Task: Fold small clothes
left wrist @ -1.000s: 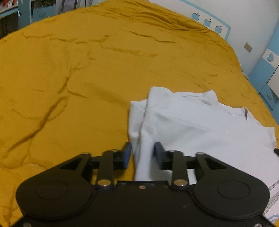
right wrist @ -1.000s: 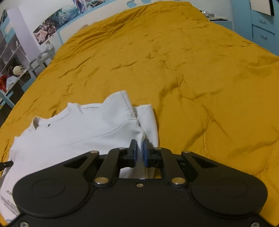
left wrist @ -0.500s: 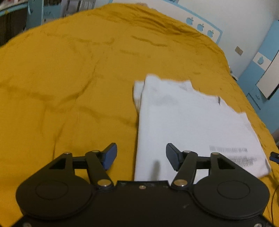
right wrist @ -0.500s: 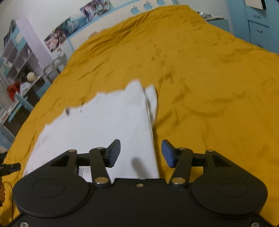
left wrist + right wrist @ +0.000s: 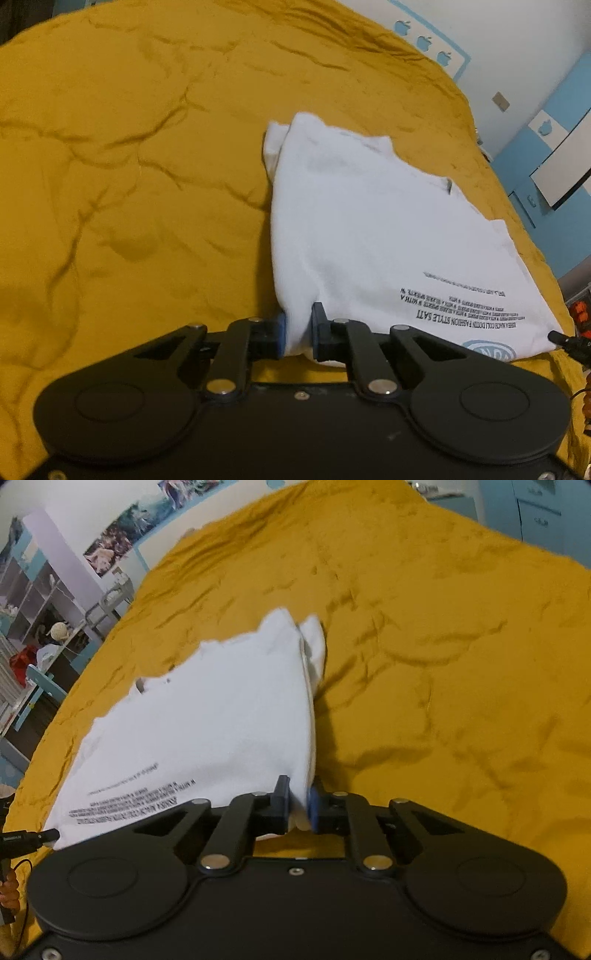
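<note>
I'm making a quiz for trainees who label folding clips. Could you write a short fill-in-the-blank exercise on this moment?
1. The white shirt lies on a bedspread coloured ____.
2. The left gripper is shut on the shirt's near ____.
3. The right gripper grips the ____ garment.
4. The printed text on the shirt faces ____.

Missing words: yellow; corner; same; up

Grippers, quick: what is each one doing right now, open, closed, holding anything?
Left gripper: closed on the near left corner of the white shirt.
Right gripper: closed on the shirt's near right corner.
</note>
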